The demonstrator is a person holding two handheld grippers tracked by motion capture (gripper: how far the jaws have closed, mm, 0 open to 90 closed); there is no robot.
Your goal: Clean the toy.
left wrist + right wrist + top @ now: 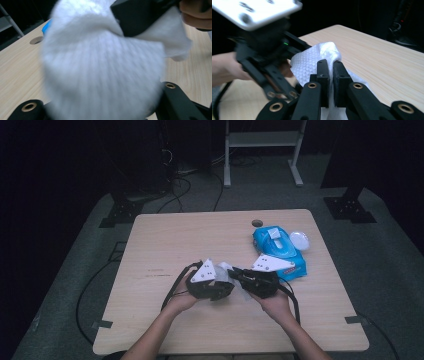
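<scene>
- High view: my left gripper and right gripper meet over the table, toward its near edge, with a white wipe between them. A blue wipe pack and a round lid lie near the right edge.
- Left gripper view: the wipe hangs blurred across my jaws; whether they are closed on it I cannot tell.
- Right gripper view: my right gripper has its jaws pressed together, pinching the wipe.

Blurred wipe (left claw hidden)
</scene>
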